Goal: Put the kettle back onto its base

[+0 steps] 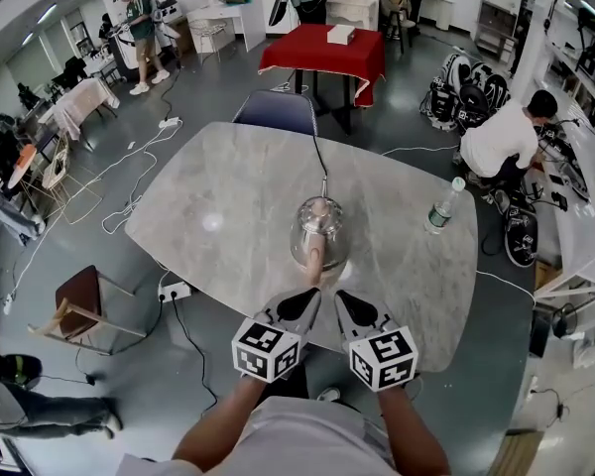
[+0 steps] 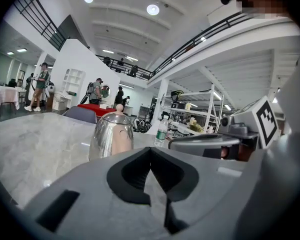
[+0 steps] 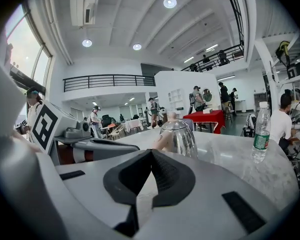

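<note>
The grey marbled surface (image 1: 228, 196) fills the middle of the head view, a rounded slab with the floor showing all around it. The kettle (image 1: 318, 231) stands upright on it near the centre, slightly toward the near edge. It is shiny metal with a pale handle turned toward the person and a round knob on top. Its lid is on, so whatever is inside is hidden. Whether a base sits under it cannot be told.

The left gripper (image 1: 312, 296) and the right gripper (image 1: 342, 297) hang side by side over the near edge, both pointing at the kettle and just short of it, touching nothing. Each has its jaws together with nothing between them.

A clear plastic bottle (image 1: 443, 206) with a green label stands capped near the right edge, well apart from the kettle; its contents cannot be made out. A thin dark cord (image 1: 317, 157) runs from the kettle to the far edge.
</note>
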`<state>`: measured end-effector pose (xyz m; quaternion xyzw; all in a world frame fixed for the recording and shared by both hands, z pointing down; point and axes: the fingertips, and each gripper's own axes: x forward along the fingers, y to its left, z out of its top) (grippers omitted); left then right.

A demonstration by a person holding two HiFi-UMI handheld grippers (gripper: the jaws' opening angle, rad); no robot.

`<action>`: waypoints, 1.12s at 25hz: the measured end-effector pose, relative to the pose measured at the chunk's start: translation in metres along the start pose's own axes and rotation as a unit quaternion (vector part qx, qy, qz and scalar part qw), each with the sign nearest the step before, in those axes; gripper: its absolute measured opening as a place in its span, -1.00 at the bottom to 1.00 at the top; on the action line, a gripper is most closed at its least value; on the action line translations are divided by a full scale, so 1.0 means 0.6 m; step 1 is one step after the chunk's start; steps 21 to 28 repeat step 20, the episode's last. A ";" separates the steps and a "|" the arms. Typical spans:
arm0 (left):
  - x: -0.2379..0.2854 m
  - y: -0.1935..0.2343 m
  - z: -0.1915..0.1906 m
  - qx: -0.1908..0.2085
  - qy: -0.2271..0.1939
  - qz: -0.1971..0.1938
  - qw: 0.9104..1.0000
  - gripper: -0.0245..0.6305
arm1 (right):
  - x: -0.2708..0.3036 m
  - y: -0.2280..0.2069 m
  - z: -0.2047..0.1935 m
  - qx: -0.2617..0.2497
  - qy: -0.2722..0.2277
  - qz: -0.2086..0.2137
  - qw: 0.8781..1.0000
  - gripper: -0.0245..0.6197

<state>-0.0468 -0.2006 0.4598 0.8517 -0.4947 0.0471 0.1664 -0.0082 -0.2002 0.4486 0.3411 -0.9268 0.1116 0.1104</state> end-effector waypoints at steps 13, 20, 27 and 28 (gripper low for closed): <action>0.005 -0.018 -0.006 0.000 0.010 -0.008 1.000 -0.90 | -0.013 -0.004 -0.001 0.003 -0.003 -0.003 1.000 -0.91; 0.013 -0.027 -0.010 0.004 0.010 -0.011 1.000 -0.90 | -0.018 -0.013 -0.007 0.003 -0.002 -0.005 1.000 -0.91; 0.013 -0.027 -0.010 0.004 0.010 -0.011 1.000 -0.90 | -0.018 -0.013 -0.007 0.003 -0.002 -0.005 1.000 -0.91; 0.013 -0.027 -0.010 0.004 0.010 -0.011 1.000 -0.90 | -0.018 -0.013 -0.007 0.003 -0.002 -0.005 1.000 -0.91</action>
